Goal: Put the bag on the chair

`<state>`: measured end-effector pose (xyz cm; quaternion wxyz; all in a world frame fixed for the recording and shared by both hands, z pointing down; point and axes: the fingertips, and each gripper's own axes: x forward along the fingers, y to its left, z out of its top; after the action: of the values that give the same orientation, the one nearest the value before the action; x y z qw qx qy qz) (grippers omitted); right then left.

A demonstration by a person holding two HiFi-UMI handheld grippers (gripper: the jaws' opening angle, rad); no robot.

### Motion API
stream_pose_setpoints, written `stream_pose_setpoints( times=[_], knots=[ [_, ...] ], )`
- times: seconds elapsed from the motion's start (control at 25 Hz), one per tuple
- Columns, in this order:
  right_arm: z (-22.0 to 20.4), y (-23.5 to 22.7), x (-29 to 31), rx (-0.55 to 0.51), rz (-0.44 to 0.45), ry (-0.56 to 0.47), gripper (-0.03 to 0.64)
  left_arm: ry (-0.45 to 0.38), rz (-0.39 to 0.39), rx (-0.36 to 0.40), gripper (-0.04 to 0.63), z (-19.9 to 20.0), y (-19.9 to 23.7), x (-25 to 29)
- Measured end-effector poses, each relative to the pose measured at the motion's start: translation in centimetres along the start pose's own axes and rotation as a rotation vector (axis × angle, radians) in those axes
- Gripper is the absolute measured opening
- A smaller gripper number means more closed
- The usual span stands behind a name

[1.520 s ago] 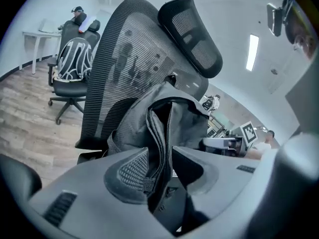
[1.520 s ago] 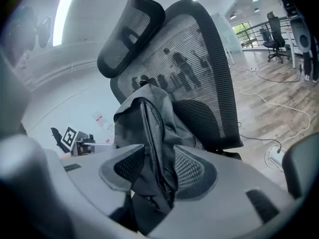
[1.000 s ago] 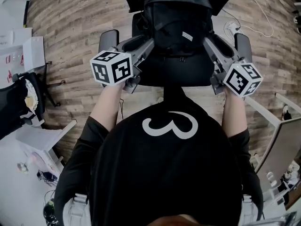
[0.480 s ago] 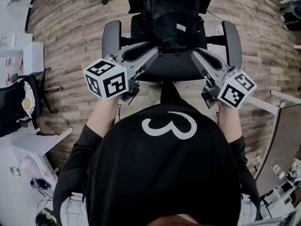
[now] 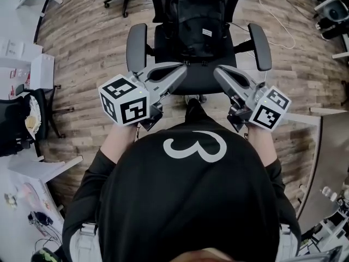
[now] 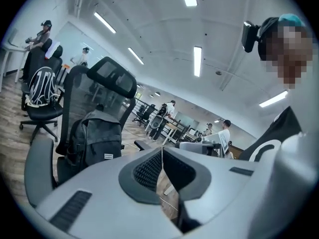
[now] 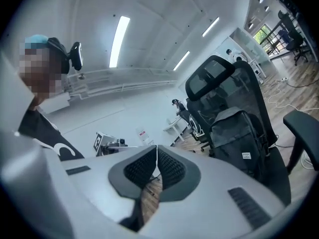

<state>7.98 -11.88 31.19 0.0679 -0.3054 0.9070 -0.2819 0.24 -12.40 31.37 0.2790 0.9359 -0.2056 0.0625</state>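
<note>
my left gripper's ribbed pads are pressed together with nothing between them, having just closed, and my right gripper is the same, pads meeting on bare air. past the tips, the dark bag stands upright on the seat of the black chair, leaning against its back, between the two armrests and clear of both grippers. the head view puts my tips at the seat's front edge, one on each side, with the marker cubes near my black shirt, which blocks the lower half of that view. wood floor lies all around, with a white cable beyond the right armrest. only the gripper views show the chair's headrest, which the head view cuts off; the left one also shows a second chair carrying a backpack and several people far off, too small to make out.
</note>
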Motion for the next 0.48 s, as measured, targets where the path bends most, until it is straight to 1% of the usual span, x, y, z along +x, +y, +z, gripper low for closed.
stream_pose_setpoints(
  times=[0.12, 0.24, 0.48],
  knots=[
    [-0.5, 2.1, -0.5, -0.031, 0.007, 0.005, 0.026, -0.009, 0.002, 0.044, 0.018, -0.1, -1.5, -1.2],
    [-1.4, 3.1, -1.0, -0.044, -0.002, 0.013, 0.025, -0.011, -0.005, 0.062, 0.017, -0.5, -2.6, -2.0],
    [-2.2, 4.1, -1.6, -0.018, -0.010, 0.006, 0.025, -0.021, 0.011, 0.056, 0.015, -1.4, -3.0, -3.1]
  ],
)
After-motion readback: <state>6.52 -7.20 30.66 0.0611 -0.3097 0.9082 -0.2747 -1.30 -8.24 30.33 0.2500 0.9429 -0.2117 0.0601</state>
